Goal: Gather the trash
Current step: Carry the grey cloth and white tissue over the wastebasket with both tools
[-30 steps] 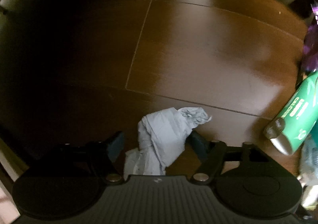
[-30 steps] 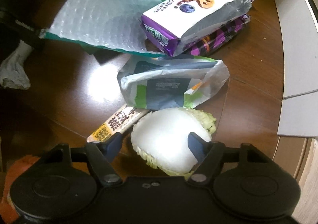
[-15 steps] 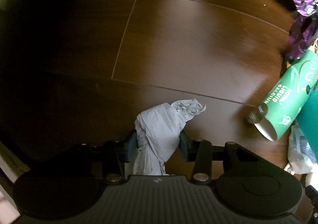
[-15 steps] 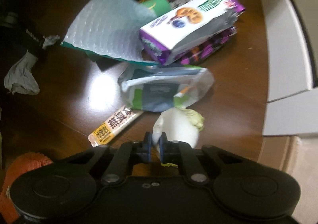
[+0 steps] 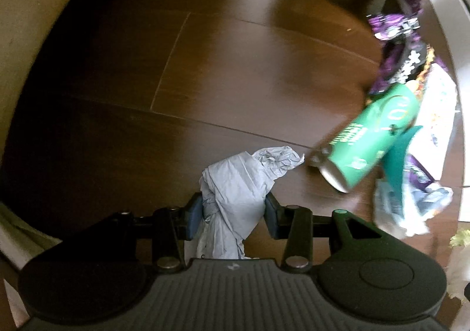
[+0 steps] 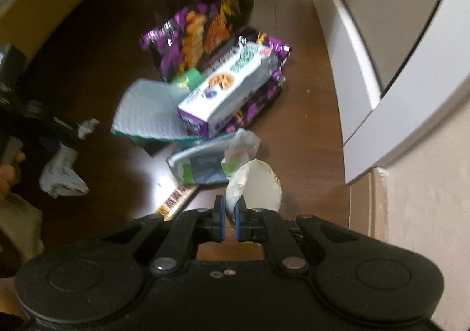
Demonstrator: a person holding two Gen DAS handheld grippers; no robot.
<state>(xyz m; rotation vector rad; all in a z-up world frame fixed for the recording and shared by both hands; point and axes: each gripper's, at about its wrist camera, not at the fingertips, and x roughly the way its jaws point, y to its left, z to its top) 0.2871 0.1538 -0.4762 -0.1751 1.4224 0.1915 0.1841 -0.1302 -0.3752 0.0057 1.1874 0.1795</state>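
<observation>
The left gripper (image 5: 233,215) clamps a crumpled grey tissue (image 5: 235,184); the right gripper (image 6: 230,217) pinches a white cabbage piece (image 6: 258,187). Snack bags (image 6: 199,37), a cookie box (image 6: 226,95) and a green tube (image 5: 373,140) lie uncollected on the wooden floor (image 5: 235,66).

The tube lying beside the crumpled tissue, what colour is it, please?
Green tube, clearest in the left wrist view.

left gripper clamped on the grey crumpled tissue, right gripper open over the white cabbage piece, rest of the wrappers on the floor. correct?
Not quite: the right gripper isn't open. The right wrist view shows its jaws pinched on the edge of the white cabbage piece. The rest holds: the left gripper is clamped on the grey crumpled tissue, and the wrappers lie on the floor.
</observation>
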